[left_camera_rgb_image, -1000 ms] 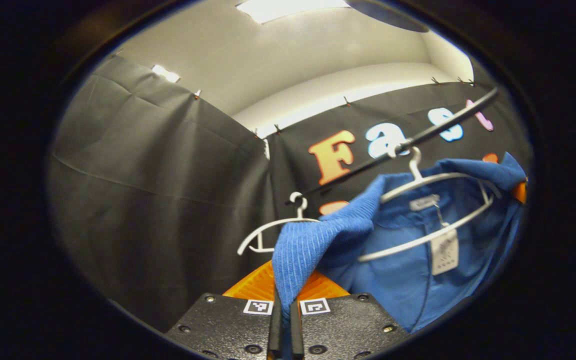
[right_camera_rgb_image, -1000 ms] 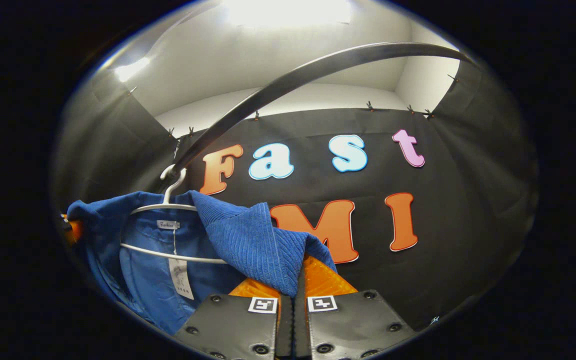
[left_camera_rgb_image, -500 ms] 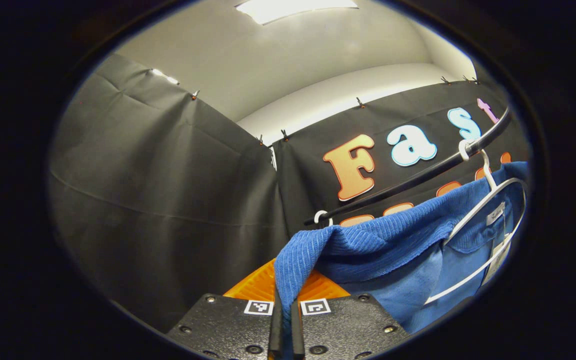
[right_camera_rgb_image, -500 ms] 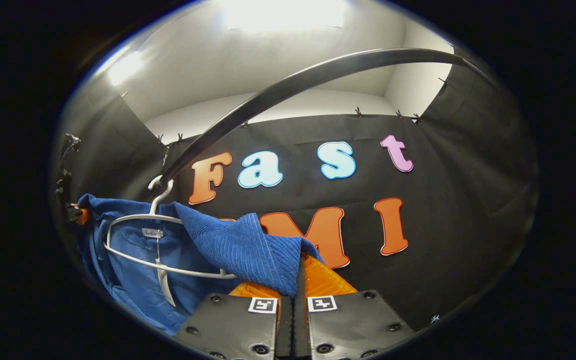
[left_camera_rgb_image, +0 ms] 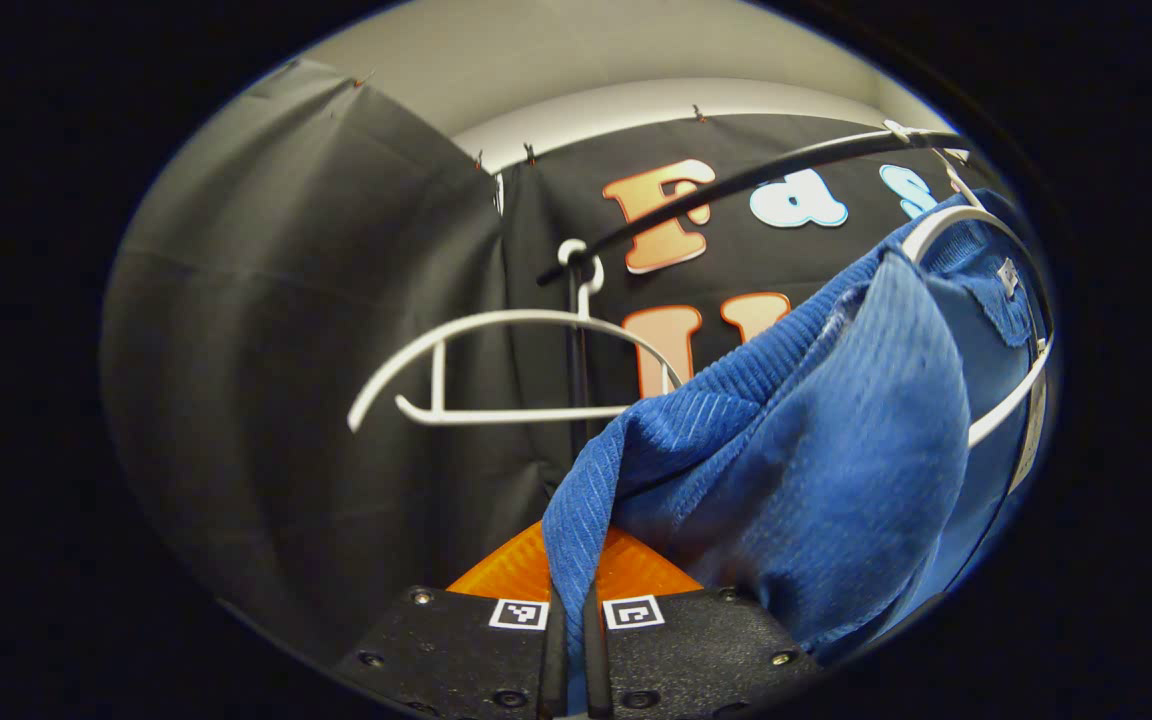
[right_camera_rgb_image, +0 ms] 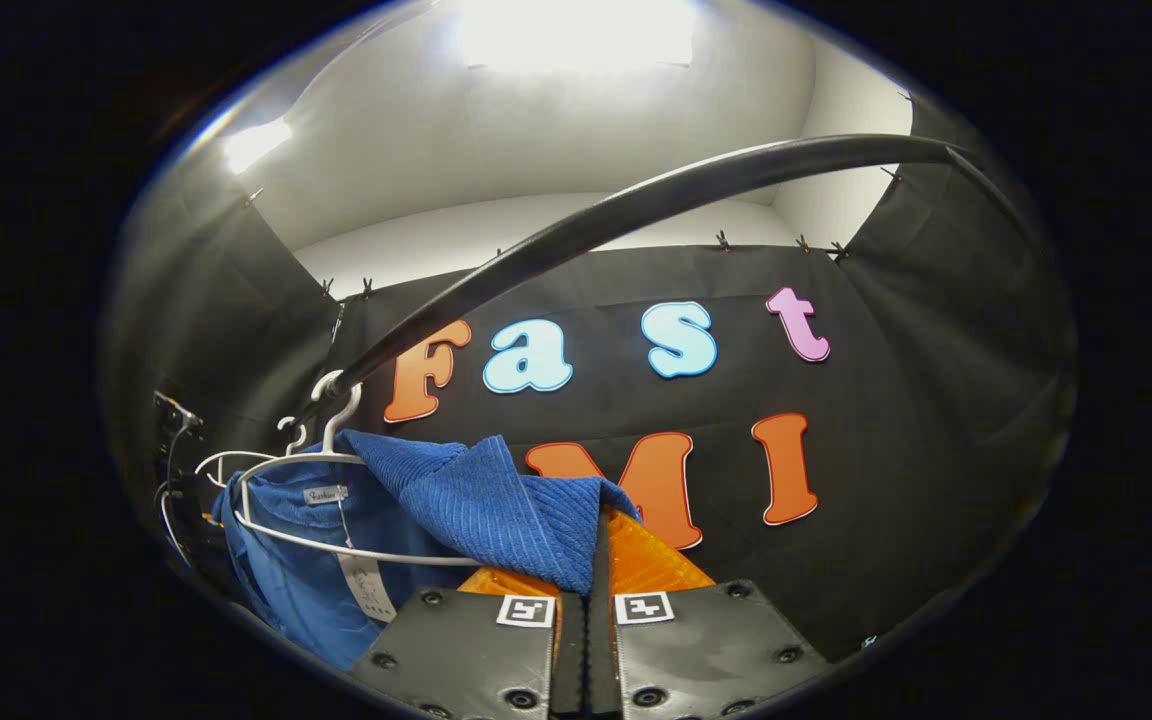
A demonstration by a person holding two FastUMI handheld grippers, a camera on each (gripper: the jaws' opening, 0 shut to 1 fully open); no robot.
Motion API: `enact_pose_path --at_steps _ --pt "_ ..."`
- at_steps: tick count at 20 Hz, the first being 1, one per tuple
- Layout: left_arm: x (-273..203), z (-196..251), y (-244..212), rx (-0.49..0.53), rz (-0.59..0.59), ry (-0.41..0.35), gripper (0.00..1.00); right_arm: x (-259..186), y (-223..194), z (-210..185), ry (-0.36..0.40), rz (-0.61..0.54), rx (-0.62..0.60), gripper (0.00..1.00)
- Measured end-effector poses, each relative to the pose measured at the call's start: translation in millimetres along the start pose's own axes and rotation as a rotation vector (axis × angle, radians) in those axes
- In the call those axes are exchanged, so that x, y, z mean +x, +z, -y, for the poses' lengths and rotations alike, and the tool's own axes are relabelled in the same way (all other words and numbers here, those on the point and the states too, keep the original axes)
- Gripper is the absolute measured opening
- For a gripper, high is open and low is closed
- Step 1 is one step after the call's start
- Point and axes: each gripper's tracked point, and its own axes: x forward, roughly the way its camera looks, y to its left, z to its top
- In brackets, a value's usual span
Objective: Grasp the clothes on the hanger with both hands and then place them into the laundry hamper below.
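In the left gripper view, the left gripper (left_camera_rgb_image: 568, 650) is clamped narrow on a ribbed edge of the blue garment (left_camera_rgb_image: 836, 440), which stretches up and right to its white hanger (left_camera_rgb_image: 996, 300) on the black rail (left_camera_rgb_image: 736, 185); a bare white hanger (left_camera_rgb_image: 496, 365) hangs beside it.

In the right gripper view, the right gripper (right_camera_rgb_image: 586, 650) pinches the garment's other ribbed edge (right_camera_rgb_image: 496, 510), cloth running left toward the hanger (right_camera_rgb_image: 336, 500) under the rail (right_camera_rgb_image: 636, 205).

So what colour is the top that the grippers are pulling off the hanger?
Blue top, with fine ribbing; left gripper view shows it best.
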Motion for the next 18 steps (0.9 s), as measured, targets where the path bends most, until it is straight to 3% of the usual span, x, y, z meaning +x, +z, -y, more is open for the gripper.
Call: enact_pose_path --at_steps 4,8,12,15,18 --pt "3.9 33.7 -44.2 0.036 -0.063 -0.056 0.07 2.5 4.2 -2.5 0.004 0.008 -0.033 0.08" --pt "12.3 50.8 -89.5 -0.102 -0.173 -0.073 0.07 2.8 12.4 -1.8 0.004 0.021 -0.062 0.09" --pt "30.1 39.9 -66.2 -0.179 -0.125 -0.055 0.07 0.5 25.3 0.5 -0.016 0.053 -0.112 0.08" --pt "25.4 5.3 -11.6 -0.230 -0.014 -0.015 0.05 3.3 31.0 7.0 -0.043 0.074 -0.148 0.09" --pt "-3.0 -42.9 40.3 -0.164 0.074 0.042 0.05 7.6 35.4 18.7 -0.103 0.104 -0.183 0.09"
